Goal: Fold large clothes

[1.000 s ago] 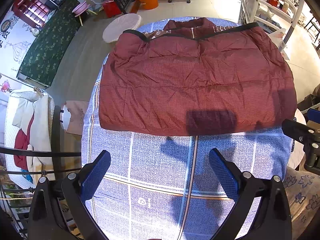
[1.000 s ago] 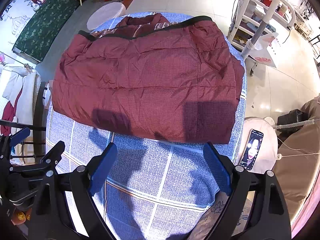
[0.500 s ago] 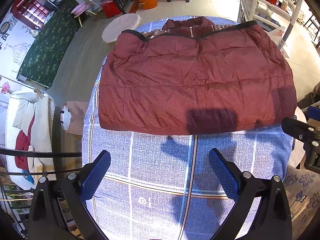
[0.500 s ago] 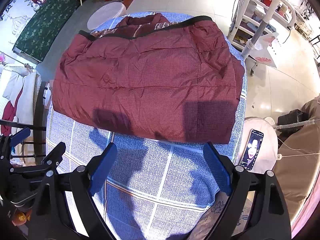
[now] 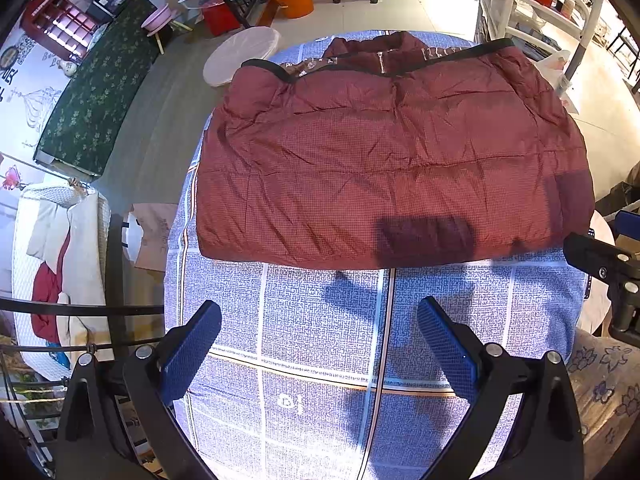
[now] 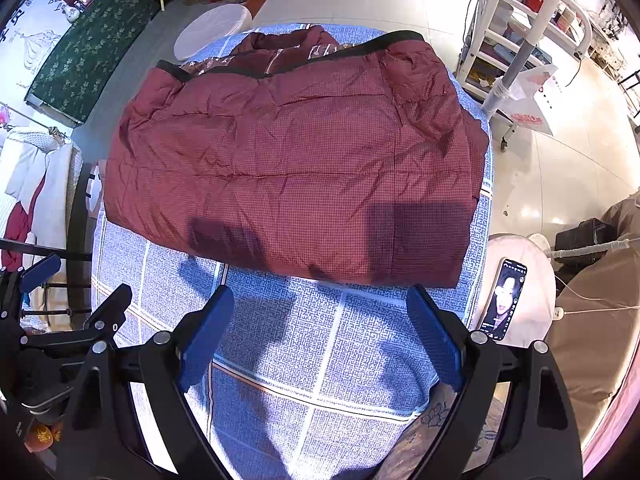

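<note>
Both claws, left claw (image 5: 320, 344) and right claw (image 6: 320, 328), hang released above the table (image 5: 320, 320), grasping nothing. The puffy maroon jacket (image 5: 384, 160) may spring unfolded, since slick padding resists creasing.

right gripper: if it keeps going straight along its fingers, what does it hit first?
Probably the blue checked cloth just short of the maroon jacket. The right gripper is open and empty; depth is unclear.

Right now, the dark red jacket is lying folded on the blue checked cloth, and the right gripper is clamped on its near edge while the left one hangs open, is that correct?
Not quite: the right gripper is not clamped on anything. In the right wrist view its jaws stand wide apart above the blue checked cloth, short of the jacket. The rest holds: the jacket lies folded there, and the left gripper hangs open too.
</note>
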Demonstrator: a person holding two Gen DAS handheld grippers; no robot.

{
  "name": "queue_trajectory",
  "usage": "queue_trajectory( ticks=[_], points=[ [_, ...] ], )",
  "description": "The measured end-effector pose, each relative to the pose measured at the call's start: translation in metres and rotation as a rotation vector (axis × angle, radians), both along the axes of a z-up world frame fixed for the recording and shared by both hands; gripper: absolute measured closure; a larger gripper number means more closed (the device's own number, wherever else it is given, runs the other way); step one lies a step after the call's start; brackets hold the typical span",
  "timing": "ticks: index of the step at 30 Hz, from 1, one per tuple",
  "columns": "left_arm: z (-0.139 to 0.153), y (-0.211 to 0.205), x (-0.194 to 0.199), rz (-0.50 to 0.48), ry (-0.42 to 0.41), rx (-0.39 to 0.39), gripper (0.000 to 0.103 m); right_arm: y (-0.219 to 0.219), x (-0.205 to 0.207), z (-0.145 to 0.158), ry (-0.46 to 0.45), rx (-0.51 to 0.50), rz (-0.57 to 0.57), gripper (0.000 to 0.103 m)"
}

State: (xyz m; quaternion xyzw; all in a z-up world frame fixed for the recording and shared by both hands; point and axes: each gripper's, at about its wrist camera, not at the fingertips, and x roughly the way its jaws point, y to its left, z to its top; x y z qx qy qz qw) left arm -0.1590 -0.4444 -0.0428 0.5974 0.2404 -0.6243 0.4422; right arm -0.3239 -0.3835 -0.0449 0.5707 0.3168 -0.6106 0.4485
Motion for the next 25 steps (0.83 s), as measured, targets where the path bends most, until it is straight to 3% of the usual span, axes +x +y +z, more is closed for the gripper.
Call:
queue_trajectory(
  ticks=[25],
  points=[
    [-0.0037,0.0053,-0.0030,-0.013,0.004,0.012,0.006,-0.0016,-0.0019,-0.0009,0.006,-0.002,0.009,0.016]
  ],
)
